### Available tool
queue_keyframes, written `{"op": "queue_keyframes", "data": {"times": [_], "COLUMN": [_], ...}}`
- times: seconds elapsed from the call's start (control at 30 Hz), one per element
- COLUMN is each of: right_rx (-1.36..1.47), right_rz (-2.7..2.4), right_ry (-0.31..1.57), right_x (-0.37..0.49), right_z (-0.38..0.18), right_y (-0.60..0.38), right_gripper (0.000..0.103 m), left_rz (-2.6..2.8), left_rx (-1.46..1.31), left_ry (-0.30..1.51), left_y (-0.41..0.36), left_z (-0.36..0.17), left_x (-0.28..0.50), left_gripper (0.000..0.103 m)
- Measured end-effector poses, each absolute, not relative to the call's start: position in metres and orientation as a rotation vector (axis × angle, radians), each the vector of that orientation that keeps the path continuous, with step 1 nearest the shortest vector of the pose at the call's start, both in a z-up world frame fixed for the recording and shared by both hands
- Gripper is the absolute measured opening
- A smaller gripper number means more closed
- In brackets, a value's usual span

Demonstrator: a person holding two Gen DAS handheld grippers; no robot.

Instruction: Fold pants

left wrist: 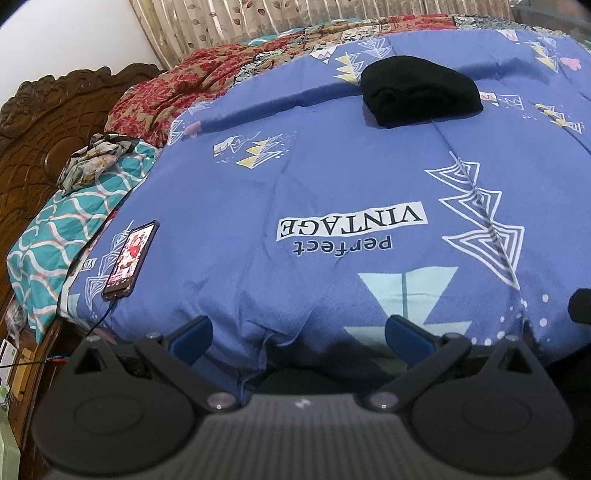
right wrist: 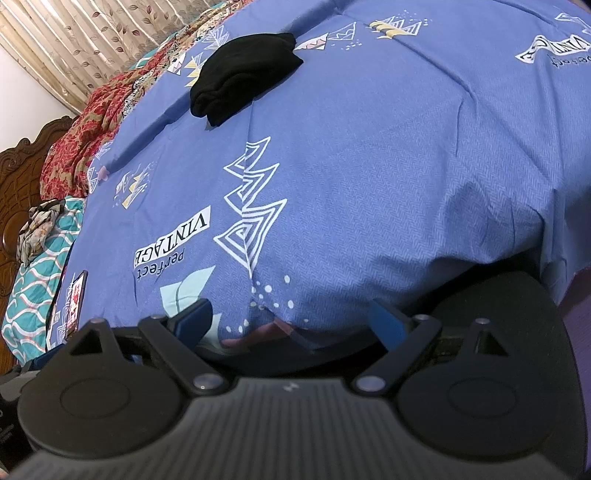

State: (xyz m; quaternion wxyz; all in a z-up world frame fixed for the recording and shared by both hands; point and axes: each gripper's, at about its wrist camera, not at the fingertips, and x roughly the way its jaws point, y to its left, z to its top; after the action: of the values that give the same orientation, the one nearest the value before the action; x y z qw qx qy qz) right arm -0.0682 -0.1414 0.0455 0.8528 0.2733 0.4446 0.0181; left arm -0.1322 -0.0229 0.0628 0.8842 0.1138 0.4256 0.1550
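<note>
Black pants (left wrist: 421,90) lie folded into a compact bundle on the far part of the blue printed bedsheet (left wrist: 332,177). They also show in the right wrist view (right wrist: 243,77) at the upper left. My left gripper (left wrist: 299,336) is open and empty at the bed's near edge, far from the pants. My right gripper (right wrist: 291,325) is also open and empty at the near edge of the sheet (right wrist: 369,166), with the blue pads spread wide.
A phone (left wrist: 131,260) with a lit screen and a cable lies at the sheet's left edge. A teal patterned pillow (left wrist: 55,236) with a crumpled scarf (left wrist: 92,158), a red floral blanket (left wrist: 177,92), a carved wooden headboard (left wrist: 33,122) and curtains (left wrist: 240,18) lie beyond.
</note>
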Motion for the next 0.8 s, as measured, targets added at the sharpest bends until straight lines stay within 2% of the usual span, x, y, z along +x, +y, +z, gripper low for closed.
{"op": "queue_keyframes", "data": {"times": [0.8], "right_rx": [0.532], "right_rz": [0.036], "right_ry": [0.891], "right_x": [-0.0708], "right_z": [0.0546], "right_y": [-0.1348], "right_gripper": [0.093], "left_rz": [0.249], "left_rx": [0.151], "left_ry": [0.888], "left_y": [-0.0217], "left_z": [0.0695], "left_x": [-0.1344], "left_gripper": [0.103]}}
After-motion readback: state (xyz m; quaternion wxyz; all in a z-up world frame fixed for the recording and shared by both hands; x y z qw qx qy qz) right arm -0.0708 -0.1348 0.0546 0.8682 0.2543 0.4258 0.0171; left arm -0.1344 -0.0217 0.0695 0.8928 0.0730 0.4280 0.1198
